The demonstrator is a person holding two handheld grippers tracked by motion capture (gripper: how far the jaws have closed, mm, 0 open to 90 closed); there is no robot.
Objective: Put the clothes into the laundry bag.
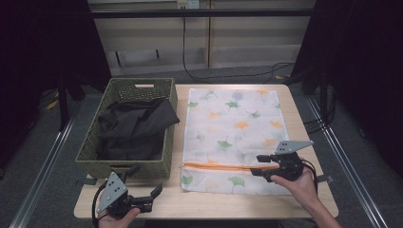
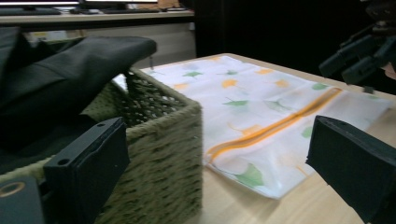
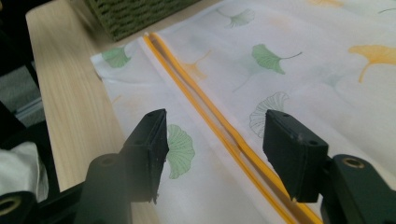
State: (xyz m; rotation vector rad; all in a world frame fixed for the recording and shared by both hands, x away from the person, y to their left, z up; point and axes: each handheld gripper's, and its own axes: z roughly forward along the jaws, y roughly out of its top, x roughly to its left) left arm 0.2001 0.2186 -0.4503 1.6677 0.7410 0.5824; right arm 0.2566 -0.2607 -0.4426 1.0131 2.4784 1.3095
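A white mesh laundry bag [image 1: 233, 128] printed with green and orange ginkgo leaves lies flat on the table. Its orange zipper [image 1: 223, 166] runs across near the front edge. My right gripper [image 1: 259, 164] hovers low over the zipper's right end, open, with the zipper [image 3: 205, 105] passing between the jaws and nothing gripped. A green woven basket [image 1: 164, 164] to the left holds dark clothes [image 1: 135, 126]. My left gripper [image 1: 144, 182] sits at the table's front left corner, open and empty, facing the basket corner [image 2: 173, 154] and the bag [image 2: 261, 102].
The wooden table [image 1: 199, 204] has a bare strip along its front edge. The right gripper [image 2: 359, 56] appears far off in the left gripper view. Cables run over the floor behind the table, and metal rails flank both sides.
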